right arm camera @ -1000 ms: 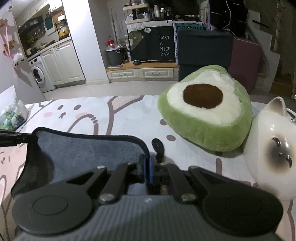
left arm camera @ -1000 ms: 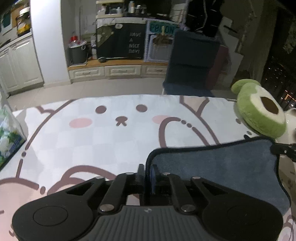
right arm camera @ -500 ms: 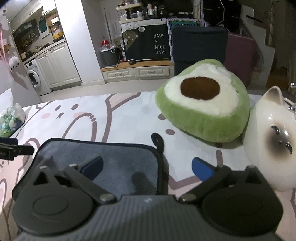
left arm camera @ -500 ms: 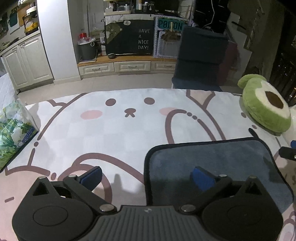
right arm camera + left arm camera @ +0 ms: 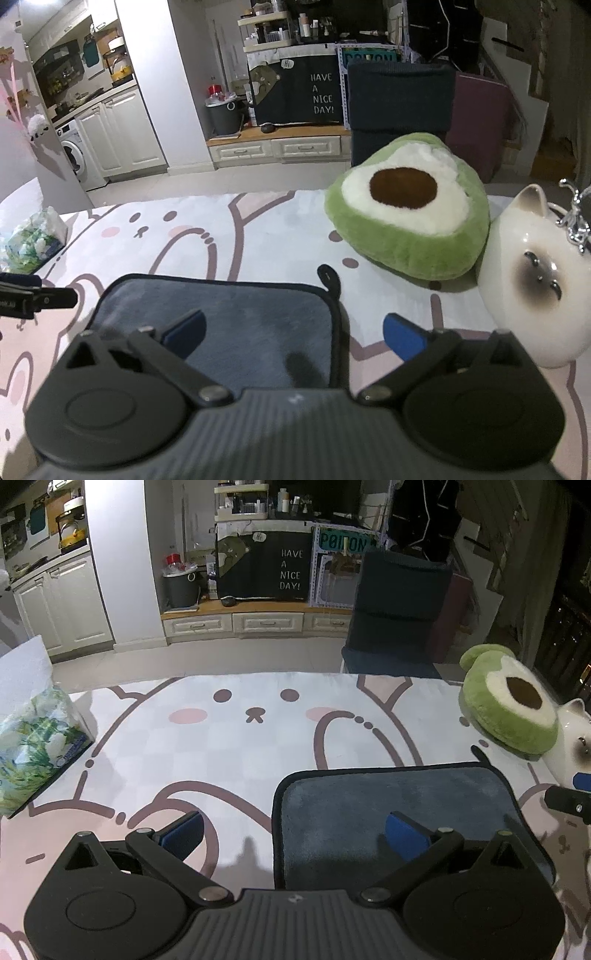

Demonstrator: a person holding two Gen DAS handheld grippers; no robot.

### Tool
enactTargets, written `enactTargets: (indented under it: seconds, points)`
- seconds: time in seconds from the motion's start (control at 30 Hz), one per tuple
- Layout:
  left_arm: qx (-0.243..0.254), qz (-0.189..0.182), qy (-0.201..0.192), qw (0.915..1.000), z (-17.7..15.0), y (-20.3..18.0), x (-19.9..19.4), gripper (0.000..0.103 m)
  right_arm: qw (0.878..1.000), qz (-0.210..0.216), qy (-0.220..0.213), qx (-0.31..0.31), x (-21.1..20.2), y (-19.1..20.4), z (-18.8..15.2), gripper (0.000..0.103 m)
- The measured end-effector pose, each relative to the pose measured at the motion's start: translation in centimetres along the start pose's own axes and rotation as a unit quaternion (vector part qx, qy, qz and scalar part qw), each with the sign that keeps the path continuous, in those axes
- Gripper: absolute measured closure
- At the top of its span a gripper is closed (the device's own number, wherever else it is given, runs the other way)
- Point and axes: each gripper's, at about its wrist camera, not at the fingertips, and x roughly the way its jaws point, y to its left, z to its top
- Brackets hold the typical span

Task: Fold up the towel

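A dark blue-grey towel [image 5: 391,797] with black edging lies flat and folded on the cartoon-print table cover; it also shows in the right wrist view [image 5: 229,317]. My left gripper [image 5: 291,834] is open and empty, straddling the towel's left edge from above. My right gripper [image 5: 295,332] is open and empty, straddling the towel's right edge. The towel's hanging loop [image 5: 328,277] sticks out at its far right corner. The right gripper's tip shows at the right edge of the left wrist view [image 5: 569,801], and the left gripper's tip at the left edge of the right wrist view [image 5: 33,295].
A green avocado plush [image 5: 406,206] and a white ceramic cat [image 5: 535,280] stand to the right of the towel. A tissue pack [image 5: 33,746] lies at the table's left edge. A dark chair [image 5: 399,609] stands beyond the far edge.
Both grippers were shut on the towel's near corners, then opened and let it go. The towel now lies flat, and both grippers have drawn back and up a little.
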Motion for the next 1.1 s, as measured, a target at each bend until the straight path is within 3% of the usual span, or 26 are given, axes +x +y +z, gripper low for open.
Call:
enactTargets:
  seconds: [1.1]
  points:
    - [0.011, 0.007, -0.064, 0.9979, -5.3, -3.7, -15.4, 0.000, 0.999, -0.010, -0.051, -0.008, -13.6, 3.5, -4.6, 0.000]
